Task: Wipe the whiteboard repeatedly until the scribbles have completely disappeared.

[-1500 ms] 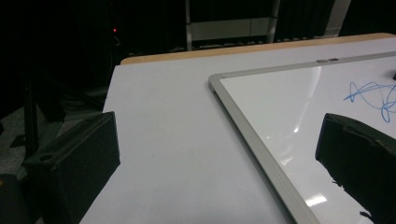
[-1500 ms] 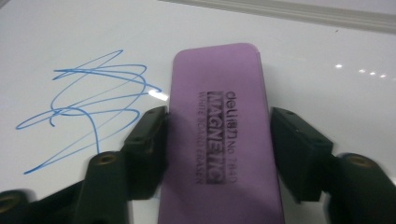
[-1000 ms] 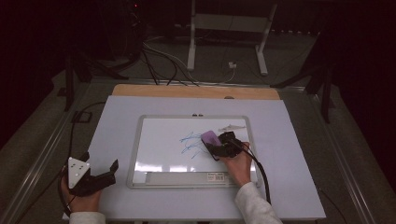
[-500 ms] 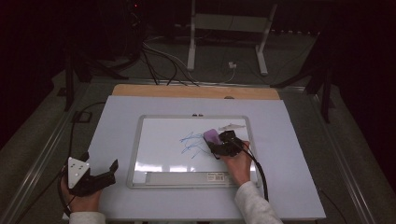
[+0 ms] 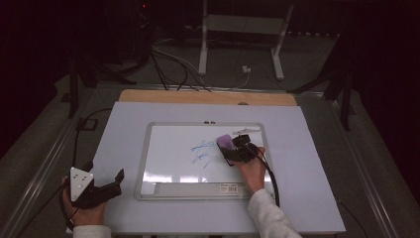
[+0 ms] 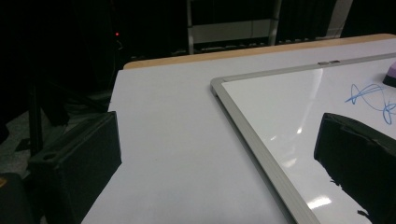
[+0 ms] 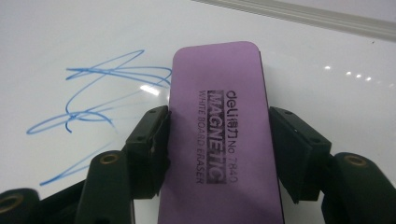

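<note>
Whiteboard [image 5: 173, 163]: 1 purple eraser [image 7: 219, 135] clamped in right tongs [image 7: 217, 149]; left tongs [image 6: 219, 177] wide open, empty.

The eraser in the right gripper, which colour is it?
Purple, with dark printed lettering; the eraser shows best in the right gripper view.

Dim lab or studio, black curtains, floor cables [image 5: 168, 64], metal stand [image 5: 242, 29] (recording rig), white table [image 5: 307, 148]

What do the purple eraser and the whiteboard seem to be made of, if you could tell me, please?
The eraser looks like matte purple plastic or dense foam: its smooth top bears printed black lettering and shows no glare. The whiteboard has a glossy white writing surface, probably coated metal or melamine, with lamp reflections on it. Its frame looks like brushed silver metal, perhaps aluminium.
</note>
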